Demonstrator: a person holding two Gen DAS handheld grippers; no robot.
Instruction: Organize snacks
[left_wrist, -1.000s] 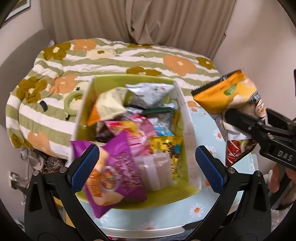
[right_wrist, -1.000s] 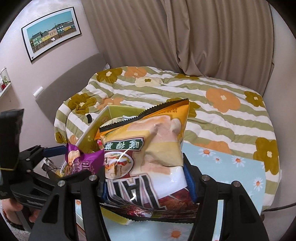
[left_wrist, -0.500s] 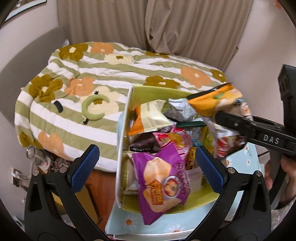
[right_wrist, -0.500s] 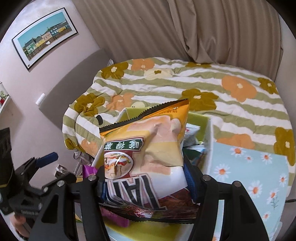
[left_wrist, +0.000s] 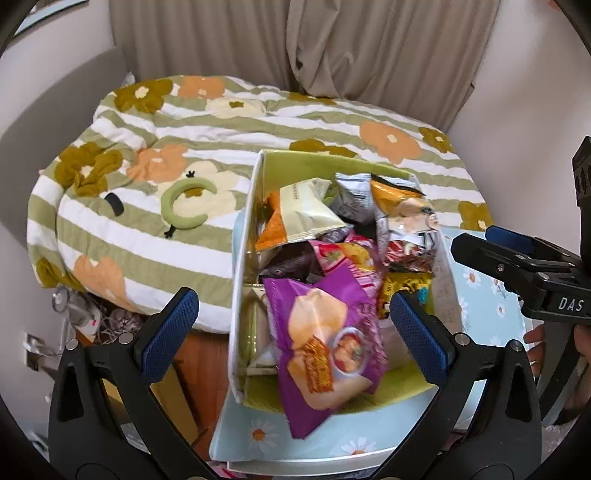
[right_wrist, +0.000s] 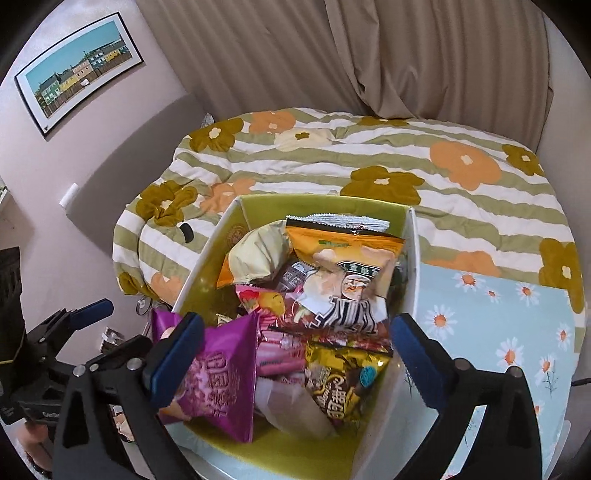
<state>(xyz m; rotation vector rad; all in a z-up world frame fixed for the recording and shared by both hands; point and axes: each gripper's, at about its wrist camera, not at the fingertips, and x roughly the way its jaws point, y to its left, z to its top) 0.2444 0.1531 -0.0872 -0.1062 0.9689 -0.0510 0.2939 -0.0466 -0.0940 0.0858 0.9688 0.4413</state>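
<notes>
An open box (left_wrist: 246, 254) with a lime-green inside stands on the daisy-print table, heaped with snack bags. The orange chip bag (right_wrist: 345, 266) lies loose on top of the heap at the far side, also seen in the left wrist view (left_wrist: 397, 199). My right gripper (right_wrist: 295, 325) hovers over the box, its jaws opening wide with nothing pressed between the pads. A purple chip bag (left_wrist: 325, 339) leans over the box's near side. My left gripper (left_wrist: 293, 301) stands open above it, holding nothing.
A bed with a green-striped, flowered quilt (left_wrist: 192, 122) lies behind the box. The light-blue daisy tablecloth (right_wrist: 491, 332) stretches to the right. Beige curtains (right_wrist: 406, 55) hang at the back, a framed picture (right_wrist: 79, 70) on the left wall. Clutter lies on the floor (left_wrist: 81, 314) left of the table.
My right gripper let go of the orange chip bag, which dropped onto the heap in the box. Both grippers shifted sideways, so the box now sits further right in the left view.
</notes>
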